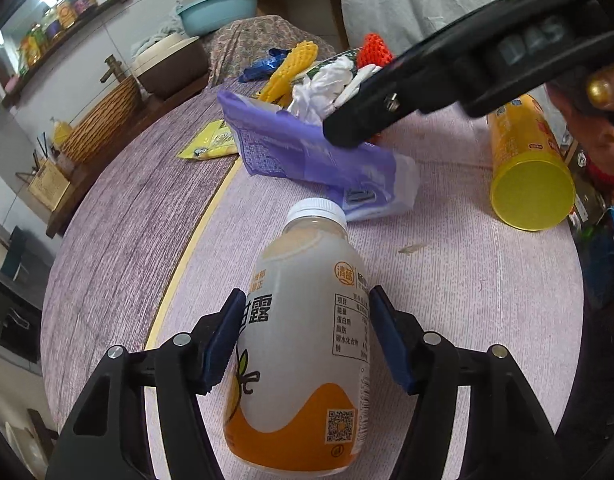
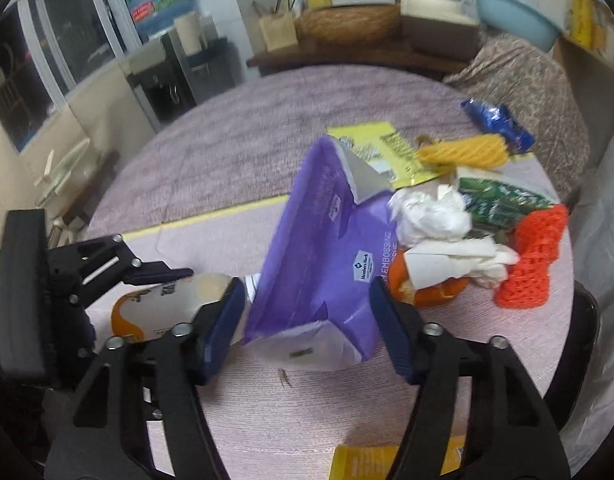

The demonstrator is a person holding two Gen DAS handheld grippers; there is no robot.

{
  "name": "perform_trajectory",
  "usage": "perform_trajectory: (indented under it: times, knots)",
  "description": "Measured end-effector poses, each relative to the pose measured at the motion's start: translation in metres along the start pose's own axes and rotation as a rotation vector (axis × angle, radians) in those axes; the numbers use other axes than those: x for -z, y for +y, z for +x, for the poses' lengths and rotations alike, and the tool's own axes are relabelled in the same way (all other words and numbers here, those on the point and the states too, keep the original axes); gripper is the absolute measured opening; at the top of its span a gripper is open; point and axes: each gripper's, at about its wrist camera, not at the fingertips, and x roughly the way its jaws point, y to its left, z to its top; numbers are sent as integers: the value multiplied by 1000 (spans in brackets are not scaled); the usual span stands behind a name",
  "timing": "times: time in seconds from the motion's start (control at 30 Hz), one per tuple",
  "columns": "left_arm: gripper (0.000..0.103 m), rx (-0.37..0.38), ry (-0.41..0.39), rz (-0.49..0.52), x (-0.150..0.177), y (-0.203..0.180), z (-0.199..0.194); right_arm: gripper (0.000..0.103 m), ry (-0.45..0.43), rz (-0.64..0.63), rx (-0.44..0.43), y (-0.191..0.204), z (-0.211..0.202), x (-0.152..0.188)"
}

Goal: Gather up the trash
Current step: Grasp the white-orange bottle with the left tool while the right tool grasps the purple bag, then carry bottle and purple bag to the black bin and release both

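A plastic drink bottle (image 1: pixel 307 320) with a white cap and an orange label lies on the round table (image 1: pixel 447 280). My left gripper (image 1: pixel 305 336) is open, its blue pads on either side of the bottle's body, with small gaps. The bottle also shows in the right wrist view (image 2: pixel 167 304), beside the left gripper (image 2: pixel 107 276). A purple tissue pack (image 2: pixel 323 264) lies ahead of my right gripper (image 2: pixel 303 332), which is open with the pack's near end between its pads. In the left wrist view the right gripper (image 1: pixel 355 120) hangs over the purple pack (image 1: pixel 307 152).
Behind the pack lie crumpled white paper (image 2: pixel 431 212), orange peel (image 2: pixel 435 292), an orange foam net (image 2: pixel 535 256), a yellow foam net (image 2: pixel 463 152), a green wrapper (image 2: pixel 503 200), a yellow packet (image 2: pixel 375 144) and a blue wrapper (image 2: pixel 495 120). A yellow can (image 1: pixel 527 172) lies at the right.
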Motion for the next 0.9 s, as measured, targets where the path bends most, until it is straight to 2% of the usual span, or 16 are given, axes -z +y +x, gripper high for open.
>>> perform_trajectory:
  times: [0.07,0.1,0.13,0.17,0.23,0.33,0.4,0.47,0.57,0.6,0.63,0.67,0.8,0.87,0.9]
  knots:
    - [63,-3,2,-5,1,1,0,42,29,-8,-21,3,8,0]
    - [63,-2,4,-4,2,1,0,40,36,-12,-29,5,8,1]
    - [63,-3,5,-3,1,1,0,34,38,-21,-29,7,9,-1]
    - [63,-4,4,-3,3,1,0,22,37,-35,-29,11,8,-1]
    - [62,-5,4,-8,3,1,0,13,41,-61,-30,17,9,-2]
    - [62,-4,1,-20,5,3,-1,12,47,-93,-15,24,7,-2]
    - [62,-5,-2,-28,7,3,-1,22,46,-89,3,25,4,-3]
    - [62,-4,-3,-35,9,4,-2,75,28,-67,9,23,0,-5]
    - [62,-9,-3,-45,10,7,-2,75,15,-78,-1,24,0,-7]
    - [62,-10,-2,-51,12,8,-3,73,22,-77,-1,25,2,-8]
    - [62,-11,-2,-58,13,9,-3,66,37,-80,-2,26,6,-9]
    - [62,-12,-2,-66,14,11,-4,54,57,-86,2,26,10,-8]
    - [62,-12,-9,-107,23,19,-9,25,139,-112,24,28,31,-5]
    - [62,-16,-16,-128,27,21,-11,12,138,-129,12,29,32,-4]
    - [62,-19,-23,-142,29,24,-13,10,119,-138,4,30,29,-4]
